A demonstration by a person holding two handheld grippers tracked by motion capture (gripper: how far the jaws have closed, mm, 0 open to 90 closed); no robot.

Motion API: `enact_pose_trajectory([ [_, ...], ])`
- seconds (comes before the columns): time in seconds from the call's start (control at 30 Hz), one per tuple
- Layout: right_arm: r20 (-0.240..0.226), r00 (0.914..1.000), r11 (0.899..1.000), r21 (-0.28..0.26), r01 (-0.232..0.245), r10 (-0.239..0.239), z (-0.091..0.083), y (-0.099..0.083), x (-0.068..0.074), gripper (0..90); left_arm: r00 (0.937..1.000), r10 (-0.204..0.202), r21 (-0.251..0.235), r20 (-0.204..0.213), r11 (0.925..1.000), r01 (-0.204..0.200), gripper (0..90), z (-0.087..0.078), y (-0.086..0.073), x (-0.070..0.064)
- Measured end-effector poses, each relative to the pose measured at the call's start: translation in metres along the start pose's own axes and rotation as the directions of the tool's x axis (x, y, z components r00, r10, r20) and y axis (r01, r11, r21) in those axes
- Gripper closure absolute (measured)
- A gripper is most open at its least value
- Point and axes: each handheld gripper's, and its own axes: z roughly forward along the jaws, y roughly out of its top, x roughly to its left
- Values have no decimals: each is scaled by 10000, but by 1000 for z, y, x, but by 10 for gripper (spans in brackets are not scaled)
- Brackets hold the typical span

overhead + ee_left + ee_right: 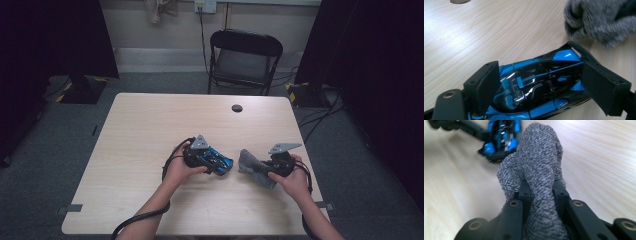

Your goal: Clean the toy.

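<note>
- In the left gripper view the rear of the toy car (536, 85) runs off the bottom edge, and the two pads of the left tool (539, 86) cover its flanks.
- In that view the grey cloth (599, 22) is cut by the top and right edges, so its full shape cannot be told.
- In the right gripper view the car (500, 137) is blurred and cropped at the top; the cloth (539, 170) covers its near end.
- The cloth hides the pads of the right tool (540, 195) where it passes between them.
- In the high view the person's forearms leave the bottom edge, and the right tool (270, 167) is too small to judge its grip.
</note>
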Motion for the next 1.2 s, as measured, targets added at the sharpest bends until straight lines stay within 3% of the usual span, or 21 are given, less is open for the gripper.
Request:
enact_pose_trajectory([
  [0.1,203,9995,9996,-103,-244,247,4,3,-8,743,9998,152,-37,-101,9999,-153,153,1,-2,2],
  [0.2,386,9987,9994,-85,-323,326,10,8,-12,744,9999,11,5,-119,10000,-11,129,3,-3,3],
  [0.27,541,9979,9994,-68,-349,352,15,12,-14,744,9997,-218,46,-110,9998,219,94,4,-3,4],
  [0.67,1094,9919,9973,-436,-596,641,49,46,-13,744,9999,-103,-385,2,9992,103,85,5,-9,5],
  [0.9,941,9950,9991,-284,-319,345,77,63,-4,744,9999,-104,-262,-15,9996,103,85,5,-7,5],
  [1.03,869,9953,9985,-388,-389,421,90,73,-3,743,10000,-89,-340,-3,9994,89,86,5,-8,5],
  [1.2,1040,9945,9992,-405,-74,116,105,86,1,742,10000,-96,-373,3,9993,96,90,4,-9,5],
])
